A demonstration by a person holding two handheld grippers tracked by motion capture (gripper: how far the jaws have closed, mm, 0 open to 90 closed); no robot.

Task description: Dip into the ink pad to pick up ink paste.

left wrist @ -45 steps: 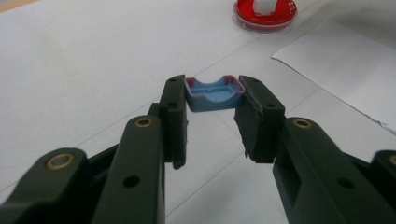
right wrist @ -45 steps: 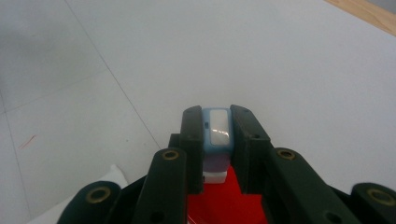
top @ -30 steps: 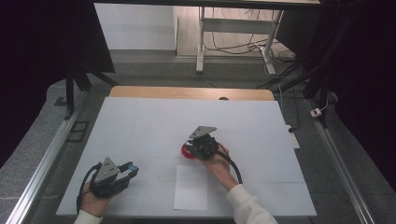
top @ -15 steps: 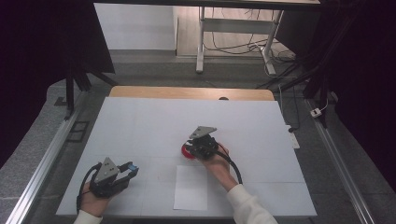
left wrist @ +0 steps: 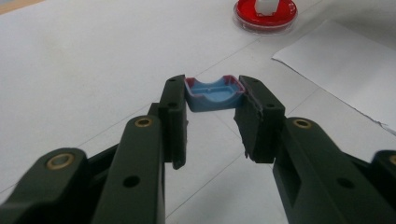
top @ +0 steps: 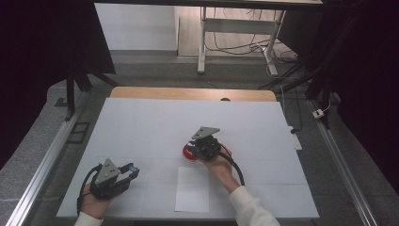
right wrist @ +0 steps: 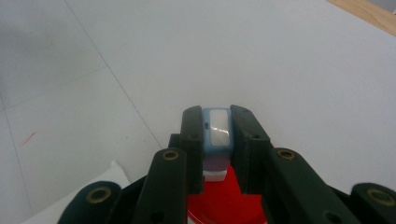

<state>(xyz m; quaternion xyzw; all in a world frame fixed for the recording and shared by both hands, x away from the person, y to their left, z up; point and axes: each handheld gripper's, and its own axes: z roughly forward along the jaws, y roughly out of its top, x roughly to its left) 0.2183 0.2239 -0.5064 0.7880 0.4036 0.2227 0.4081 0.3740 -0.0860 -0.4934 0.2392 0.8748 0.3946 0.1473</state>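
Two grippers: black two-jaw tools of matte plastic with brass-coloured pivot pins, each held in one hand over a white table (top: 141,127).
Left gripper (left wrist: 212,100): clamped on a small blue cap (left wrist: 214,94), which sits between the tips of its jaws; in the high view the left gripper (top: 126,172) lies low at the near left of the table.
Blue cap: shallow, rounded-rectangular plastic shell, hollow side up, with a reddish rim along its edge.
Right gripper (right wrist: 215,133): closed on a pale blue block (right wrist: 215,135), squeezed flat between both jaw pads; in the high view the right gripper (top: 197,148) is over the red dish, well apart from the left gripper.
Pale blue block: narrow, smooth-sided, with a glossy whitish window on its upper face and a white part at its lower end.
Red dish (right wrist: 224,200): directly beneath the right gripper's jaws, round and shallow, shiny red with a clear rim; seen from the left gripper it is the red dish (left wrist: 265,11) far ahead and to the right, with a white piece standing in it.
White paper sheet (top: 193,188): flat, matte, rectangular, just near of the right gripper and beside that hand's wrist.
Table surface: smooth white, crossed by thin seams, with a wooden strip (top: 188,93) at its far edge.
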